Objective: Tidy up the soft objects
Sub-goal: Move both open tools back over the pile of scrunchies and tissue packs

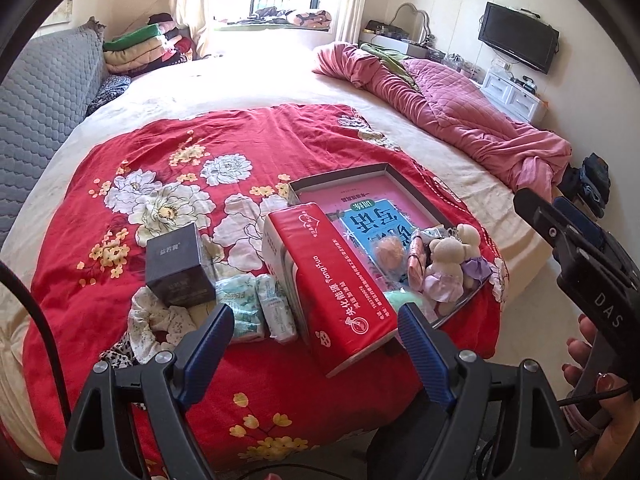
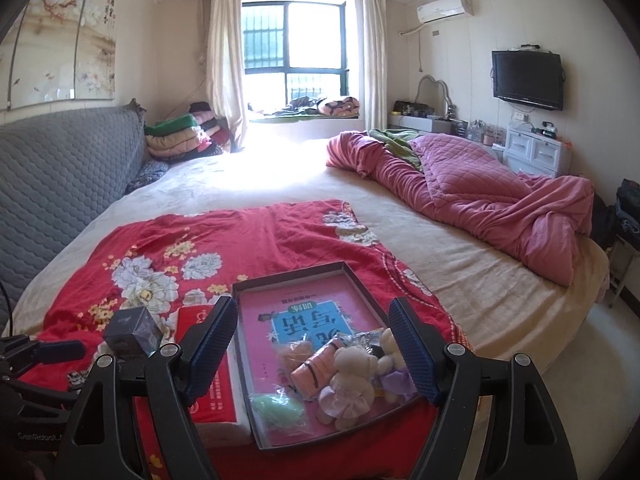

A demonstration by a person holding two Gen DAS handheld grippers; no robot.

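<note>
A shallow dark tray (image 1: 404,184) (image 2: 360,280) with a pink and blue printed bottom lies on the red flowered quilt (image 1: 248,148) (image 2: 240,236). In it lie two small plush bears (image 1: 448,264) (image 2: 352,380), a pink striped soft toy (image 2: 316,368), an orange ball (image 1: 388,260) and a green soft piece (image 2: 278,406). A red tissue pack (image 1: 340,284) (image 2: 218,396) leans on the tray's left rim. Left of it lie tissue packets (image 1: 256,308), a floral scrunchie (image 1: 156,324) and a dark box (image 1: 176,264) (image 2: 134,332). My left gripper (image 1: 316,344) hangs open over the tissue pack. My right gripper (image 2: 312,344) hangs open above the tray, holding nothing.
A rumpled pink quilt (image 1: 460,116) (image 2: 500,196) lies at the bed's far right. A grey padded headboard (image 1: 40,112) (image 2: 60,176) stands on the left, with folded blankets (image 1: 148,48) behind it. The bed's edge drops to the floor on the right. A hand (image 1: 600,400) holds the right gripper.
</note>
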